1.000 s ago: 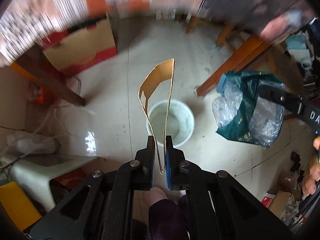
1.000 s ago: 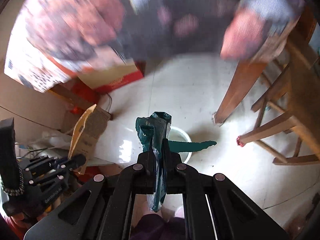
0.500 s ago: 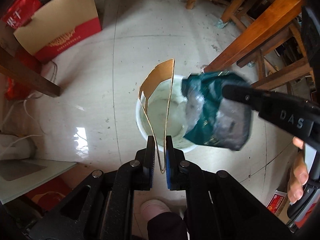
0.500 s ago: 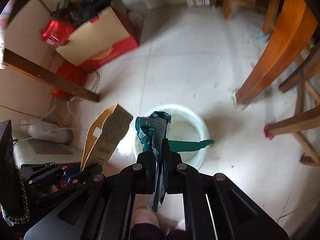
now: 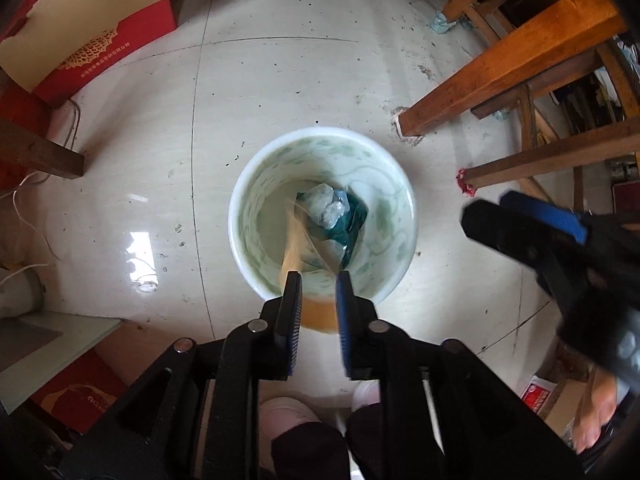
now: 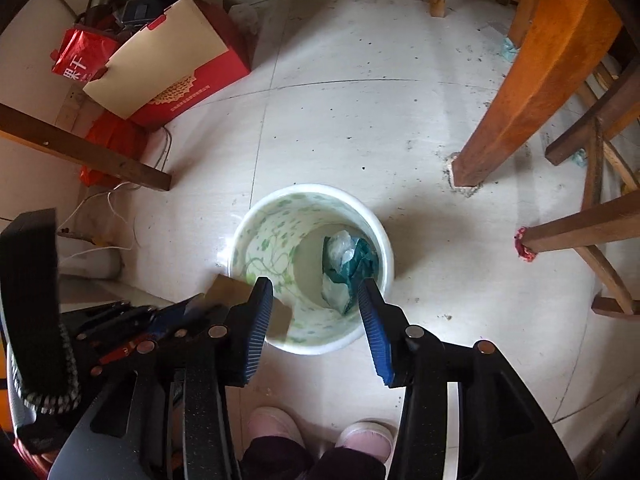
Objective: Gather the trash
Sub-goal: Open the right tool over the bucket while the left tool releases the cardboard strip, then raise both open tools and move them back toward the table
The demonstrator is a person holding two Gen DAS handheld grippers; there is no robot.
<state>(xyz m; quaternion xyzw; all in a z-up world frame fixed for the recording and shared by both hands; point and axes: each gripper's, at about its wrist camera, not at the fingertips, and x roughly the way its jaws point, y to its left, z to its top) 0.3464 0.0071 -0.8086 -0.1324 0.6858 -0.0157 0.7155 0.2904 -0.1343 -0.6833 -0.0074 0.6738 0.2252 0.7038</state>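
Note:
A white bin with a green leaf pattern (image 5: pixel 394 184) (image 6: pixel 256 248) stands on the tiled floor. A green plastic bag with clear wrappers (image 5: pixel 336 216) (image 6: pixel 348 264) lies at its bottom. A brown cardboard piece (image 5: pixel 298 236) (image 6: pixel 228 290) is blurred, dropping between the jaws of my left gripper (image 5: pixel 318 280) into the bin. My left gripper is open just above the bin's near rim. My right gripper (image 6: pixel 316 292) is open and empty above the bin; it also shows in the left wrist view (image 5: pixel 520 220).
Orange wooden table and chair legs (image 5: pixel 500 64) (image 6: pixel 532 80) stand to the right. A red and cream carton (image 5: pixel 76 28) (image 6: pixel 168 64) and dark wooden legs (image 6: pixel 84 152) are at the left. White cables (image 6: pixel 104 216) lie on the floor. My feet (image 6: pixel 320 432) are below.
Both grippers moved down over the bin and opened. The green bag dropped from the right gripper into the bin; the cardboard left the left gripper's grip and is falling in.

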